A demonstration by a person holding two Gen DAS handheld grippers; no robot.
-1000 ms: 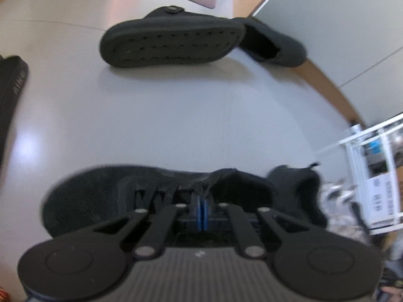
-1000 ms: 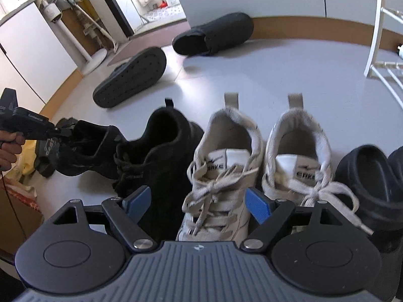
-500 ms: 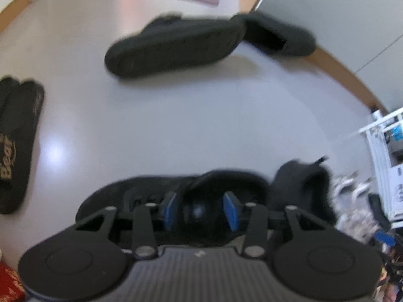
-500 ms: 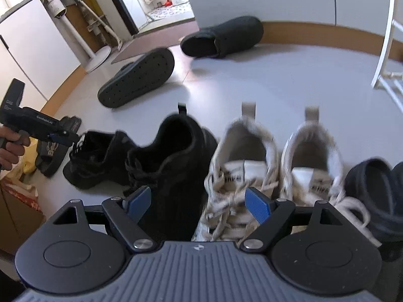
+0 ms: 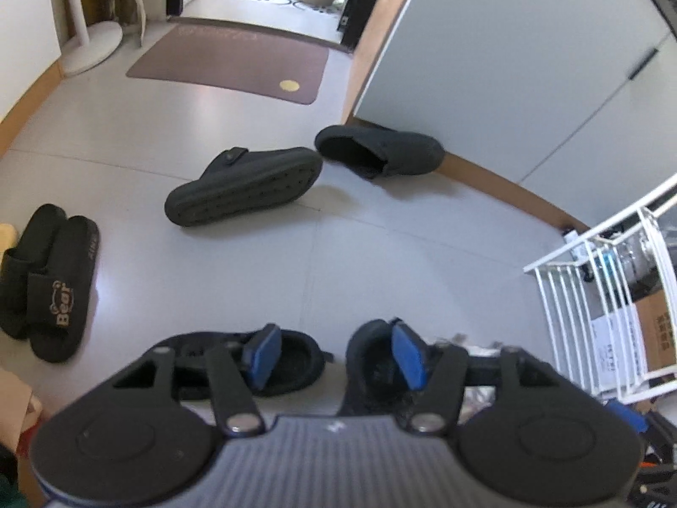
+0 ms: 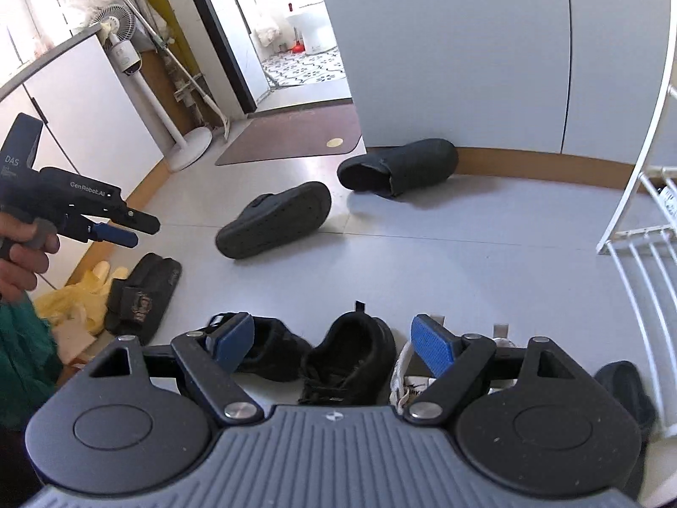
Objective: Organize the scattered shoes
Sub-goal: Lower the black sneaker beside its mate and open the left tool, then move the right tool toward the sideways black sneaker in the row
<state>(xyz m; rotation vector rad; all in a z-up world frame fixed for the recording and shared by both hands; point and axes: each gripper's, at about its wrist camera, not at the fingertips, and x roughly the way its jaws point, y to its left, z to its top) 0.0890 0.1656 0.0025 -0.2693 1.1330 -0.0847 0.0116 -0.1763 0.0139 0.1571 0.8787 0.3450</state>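
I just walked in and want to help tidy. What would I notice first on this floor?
Probably the dark clog tipped on its side mid-floor, dotted sole showing, with its mate lying by the wall's baseboard. Nearer, two black sneakers stand side by side beside a white sneaker, and black slides sit off to the left.

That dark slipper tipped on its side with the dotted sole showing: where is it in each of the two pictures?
Left wrist view: the tipped slipper lies in the upper middle, left of centre, on the pale floor.
Right wrist view: the same slipper sits near the middle, slightly left.
Shared landmark: the brown doormat with a yellow dot lies beyond it in both views.
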